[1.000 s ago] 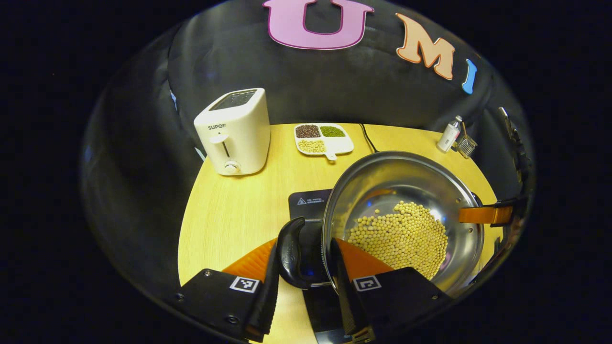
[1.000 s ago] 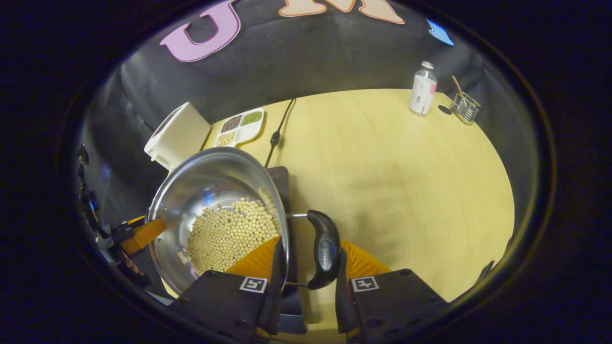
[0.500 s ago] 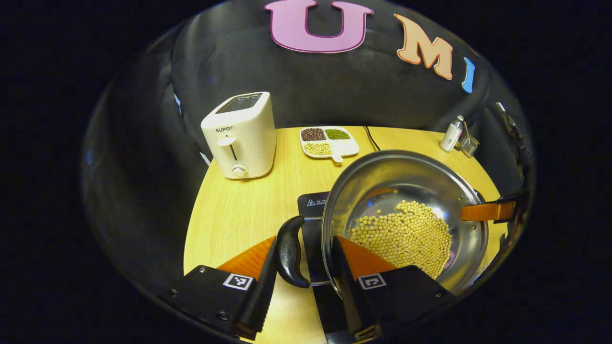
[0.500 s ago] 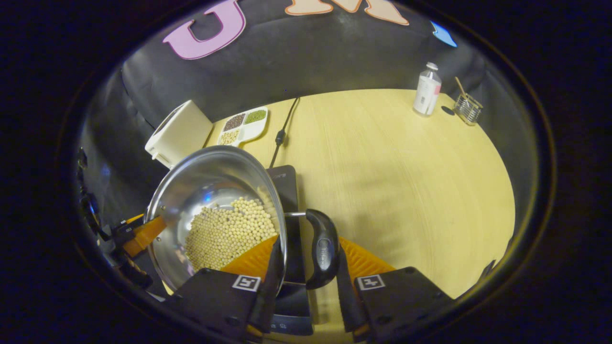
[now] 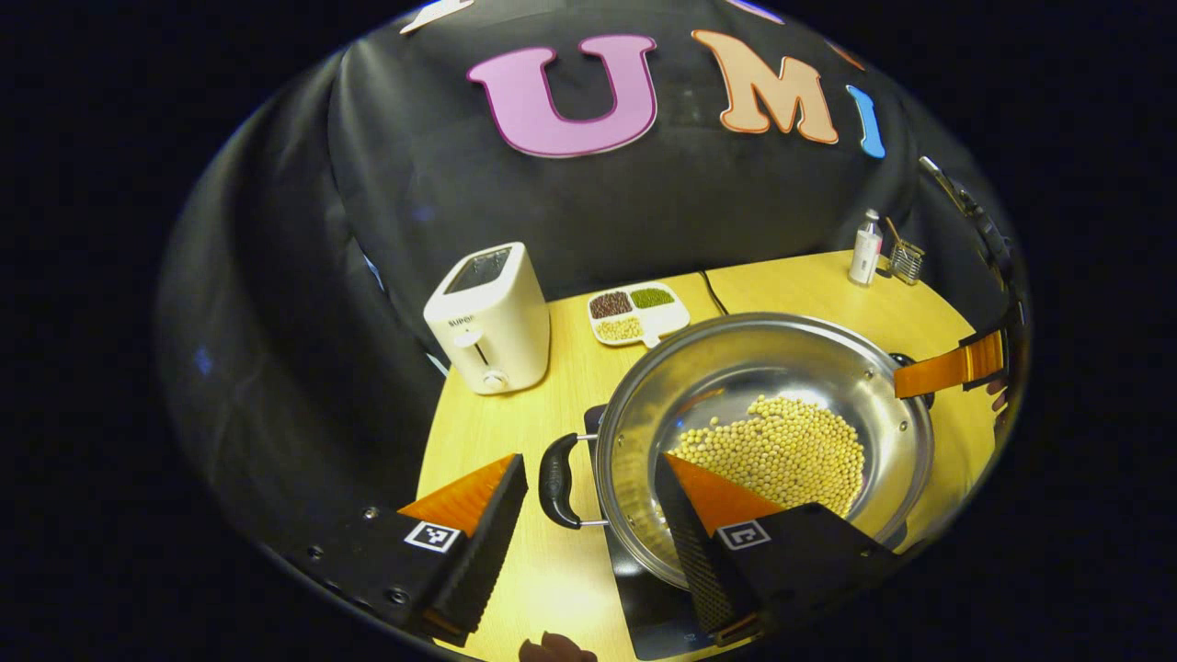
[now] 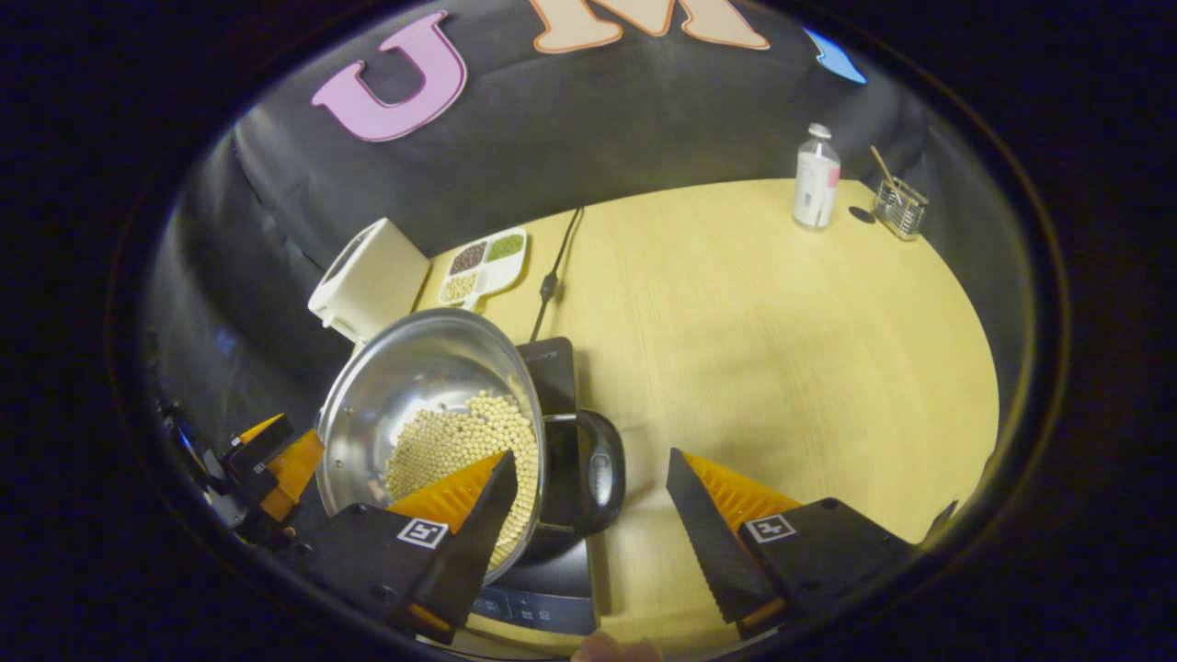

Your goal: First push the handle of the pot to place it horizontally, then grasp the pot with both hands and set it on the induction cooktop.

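Observation:
A steel pot (image 5: pixel 634 405) holding soybeans (image 5: pixel 782 450) sits on the black induction cooktop (image 5: pixel 648 602). In the left gripper view my left gripper (image 5: pixel 590 460) is open, its fingers apart on either side of the pot's black left handle (image 5: pixel 552 478) and touching nothing. Across the pot, a finger of the right gripper (image 5: pixel 952 370) shows at the far rim. In the right gripper view my right gripper (image 6: pixel 590 455) is open astride the other black handle (image 6: pixel 598 478), beside the pot (image 6: pixel 414 331) on the cooktop (image 6: pixel 552 363). The left gripper (image 6: pixel 276 455) shows beyond the pot.
On the wooden table (image 6: pixel 782 349) stand a white toaster (image 5: pixel 487 317), a divided dish of beans (image 5: pixel 636 313), a small bottle (image 6: pixel 814 179) and a glass holder (image 6: pixel 897 207) at the back. The cooktop's cable (image 6: pixel 552 276) runs toward the wall.
Both grippers have gone from shut on the pot's handles to open and have drawn back. The pot has come down onto the cooktop.

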The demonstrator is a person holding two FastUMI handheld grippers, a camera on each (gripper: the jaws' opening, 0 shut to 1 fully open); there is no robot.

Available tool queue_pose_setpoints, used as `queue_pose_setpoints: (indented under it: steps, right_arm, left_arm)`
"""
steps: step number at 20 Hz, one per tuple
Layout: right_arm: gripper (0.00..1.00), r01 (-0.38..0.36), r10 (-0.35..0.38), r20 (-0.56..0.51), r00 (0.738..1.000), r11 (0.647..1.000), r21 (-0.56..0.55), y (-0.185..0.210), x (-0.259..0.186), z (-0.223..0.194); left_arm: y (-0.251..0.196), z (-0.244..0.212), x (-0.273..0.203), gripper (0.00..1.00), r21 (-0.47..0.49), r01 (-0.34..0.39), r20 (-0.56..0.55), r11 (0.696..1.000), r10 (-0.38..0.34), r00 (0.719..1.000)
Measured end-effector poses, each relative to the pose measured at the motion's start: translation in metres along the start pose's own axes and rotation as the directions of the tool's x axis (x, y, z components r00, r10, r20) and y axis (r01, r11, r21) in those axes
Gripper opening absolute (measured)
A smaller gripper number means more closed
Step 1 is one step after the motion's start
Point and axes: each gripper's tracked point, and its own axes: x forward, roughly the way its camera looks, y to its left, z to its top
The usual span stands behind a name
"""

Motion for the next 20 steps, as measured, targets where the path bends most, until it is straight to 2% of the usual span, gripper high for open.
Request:
queue_pose_setpoints:
  steps: [1, 2, 3, 4, 5, 6, 7, 8, 9, 10, 11, 13, 15, 16, 18, 20]
  right_arm:
    - [0.94, -0.014, 0.014, 0.019, 1.000, 1.000, 0.000, -0.004, -0.007, 0.004]
    - [1.00, -0.030, 0.030, 0.037, 0.999, 1.000, 0.000, -0.009, -0.015, 0.006]
    - [0.94, -0.049, 0.049, 0.058, 0.997, 0.999, 0.000, -0.015, -0.027, 0.012]
    - [0.94, -0.066, 0.066, 0.080, 0.995, 0.998, 0.000, -0.022, -0.039, 0.017]
    - [1.00, -0.084, 0.083, 0.108, 0.991, 0.996, 0.002, -0.031, -0.053, 0.023]
    - [0.94, -0.100, 0.099, 0.137, 0.986, 0.995, 0.006, -0.042, -0.068, 0.030]
    - [0.94, -0.120, 0.117, 0.159, 0.980, 0.993, 0.007, -0.053, -0.083, 0.034]
    - [1.00, -0.133, 0.130, 0.182, 0.975, 0.991, 0.004, -0.066, -0.098, 0.039]
    - [0.93, -0.143, 0.141, 0.203, 0.969, 0.990, -0.007, -0.079, -0.113, 0.042]
    - [1.00, -0.154, 0.155, 0.233, 0.960, 0.988, -0.023, -0.091, -0.130, 0.047]
    - [0.93, -0.164, 0.170, 0.269, 0.948, 0.985, -0.045, -0.102, -0.146, 0.054]
    - [0.92, -0.186, 0.208, 0.316, 0.926, 0.978, -0.098, -0.120, -0.173, 0.058]
    - [0.93, -0.200, 0.227, 0.347, 0.910, 0.973, -0.111, -0.134, -0.201, 0.063]
    - [0.93, -0.210, 0.237, 0.378, 0.895, 0.971, -0.111, -0.139, -0.220, 0.070]
    - [0.92, -0.215, 0.253, 0.463, 0.849, 0.967, -0.134, -0.150, -0.263, 0.090]
    - [0.92, -0.182, 0.249, 0.552, 0.796, 0.968, -0.174, -0.163, -0.307, 0.108]
  left_arm:
    - [-0.003, 0.008, -0.010, 0.87, 0.012, -0.014, 0.026, 1.000, 0.014, 1.000]
    - [-0.008, 0.018, -0.020, 0.91, 0.026, -0.030, 0.053, 0.999, 0.028, 0.998]
    - [-0.013, 0.027, -0.034, 0.92, 0.041, -0.047, 0.075, 0.998, 0.044, 0.996]
    - [-0.020, 0.038, -0.047, 0.92, 0.054, -0.063, 0.105, 0.997, 0.057, 0.993]
    - [-0.031, 0.049, -0.060, 0.92, 0.062, -0.082, 0.138, 0.995, 0.073, 0.988]
    - [-0.042, 0.061, -0.072, 0.91, 0.062, -0.099, 0.169, 0.993, 0.087, 0.982]
    - [-0.055, 0.069, -0.086, 0.91, 0.048, -0.109, 0.193, 0.993, 0.098, 0.976]
    - [-0.071, 0.077, -0.100, 0.91, 0.025, -0.113, 0.209, 0.993, 0.106, 0.972]
    - [-0.089, 0.082, -0.113, 0.91, -0.005, -0.113, 0.214, 0.994, 0.111, 0.970]
    - [-0.109, 0.088, -0.127, 0.91, -0.038, -0.106, 0.219, 0.994, 0.112, 0.969]
    - [-0.128, 0.096, -0.142, 0.91, -0.070, -0.089, 0.234, 0.994, 0.103, 0.967]
    - [-0.158, 0.111, -0.176, 0.91, -0.097, -0.085, 0.268, 0.992, 0.108, 0.957]
    - [-0.175, 0.126, -0.207, 0.96, -0.087, -0.100, 0.301, 0.991, 0.122, 0.946]
    - [-0.185, 0.139, -0.225, 0.97, -0.077, -0.097, 0.334, 0.992, 0.118, 0.935]
    - [-0.200, 0.170, -0.259, 0.96, -0.070, -0.095, 0.414, 0.993, 0.115, 0.903]
    - [-0.213, 0.201, -0.283, 0.96, -0.093, -0.071, 0.482, 0.993, 0.107, 0.869]
